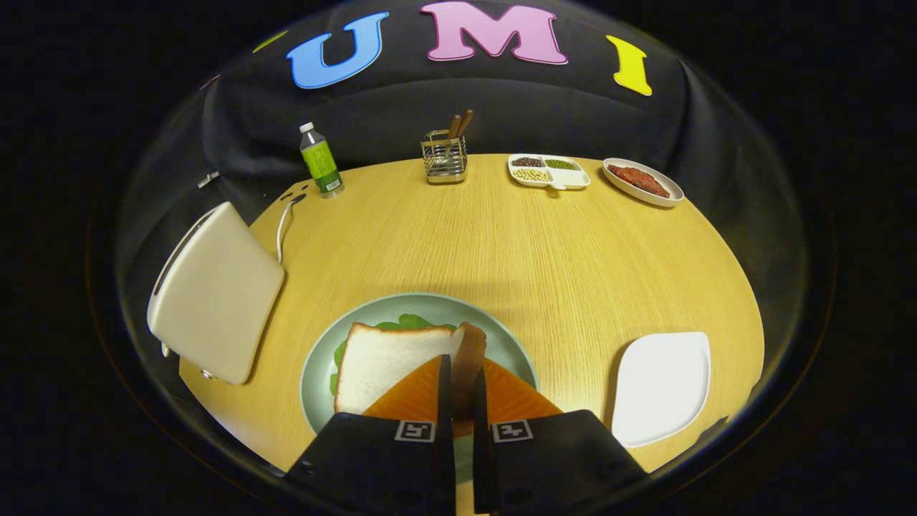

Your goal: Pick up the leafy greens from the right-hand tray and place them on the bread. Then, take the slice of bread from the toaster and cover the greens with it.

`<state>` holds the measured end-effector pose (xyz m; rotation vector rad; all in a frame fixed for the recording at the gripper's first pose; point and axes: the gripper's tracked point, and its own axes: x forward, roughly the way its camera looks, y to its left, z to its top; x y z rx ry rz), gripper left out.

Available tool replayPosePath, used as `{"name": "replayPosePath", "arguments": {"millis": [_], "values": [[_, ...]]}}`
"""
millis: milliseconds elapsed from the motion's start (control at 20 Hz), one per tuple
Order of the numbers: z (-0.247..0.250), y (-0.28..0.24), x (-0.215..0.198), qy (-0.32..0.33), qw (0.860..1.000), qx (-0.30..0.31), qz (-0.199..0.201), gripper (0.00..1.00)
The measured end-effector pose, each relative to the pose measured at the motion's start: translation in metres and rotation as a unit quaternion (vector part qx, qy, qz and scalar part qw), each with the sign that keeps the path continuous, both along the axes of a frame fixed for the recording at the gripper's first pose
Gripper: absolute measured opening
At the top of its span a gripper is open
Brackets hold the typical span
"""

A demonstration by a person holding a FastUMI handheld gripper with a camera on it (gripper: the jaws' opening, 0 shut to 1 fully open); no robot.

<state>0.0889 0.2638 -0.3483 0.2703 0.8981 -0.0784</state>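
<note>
Gripper view: the tongs [462,380] hang low over the pale green round plate [315,380].
Tongs state: nearly pressed together, pinching the brown crust edge of a white bread slice [390,362] between both fingers.
Bread slice: held at its right edge; it slopes away to the left of the tongs and lies over the leafy greens [401,322], its long axis running left from the pinch.
Leafy greens: on the plate, peeking out beyond and left of the slice, so largely covered.
Judgement: the cover step looks nearly done; what remains is to let the slice settle flat and release.
Room right of tongs: a white rounded tray [663,387], bare, well apart from the plate.
Room left of tongs: a cream toaster [215,294] near the plate's left rim.
Beyond: open wooden round surface [501,244], clear room for withdrawing upward and back.
</note>
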Motion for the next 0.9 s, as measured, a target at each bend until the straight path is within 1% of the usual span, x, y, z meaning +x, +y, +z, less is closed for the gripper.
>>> {"name": "replayPosePath", "arguments": {"millis": [100,150,200,250,300,400,450,500,600,650,700,900], "values": [[-0.002,-0.005,0.000,-0.005,0.999,-0.039,0.018,0.23],[-0.002,-0.009,0.000,-0.006,0.998,-0.055,0.022,0.35],[-0.004,-0.016,0.001,-0.007,0.997,-0.076,0.020,0.40],[-0.005,-0.020,0.001,-0.004,0.996,-0.080,0.025,0.55],[-0.004,-0.020,-0.001,-0.004,0.997,-0.079,0.024,0.59],[-0.001,-0.026,-0.001,-0.007,0.997,-0.081,0.020,0.64],[0.001,-0.029,-0.001,-0.010,0.996,-0.081,0.020,0.75],[0.003,-0.031,-0.002,-0.013,0.996,-0.085,0.020,0.77],[0.011,-0.039,-0.005,-0.027,0.995,-0.093,0.016,0.88],[0.015,-0.042,-0.004,-0.035,0.995,-0.095,0.013,0.97],[0.023,-0.047,-0.006,-0.043,0.994,-0.097,0.009,0.98],[0.049,-0.058,-0.008,-0.065,0.995,-0.077,0.000,0.99]]}}
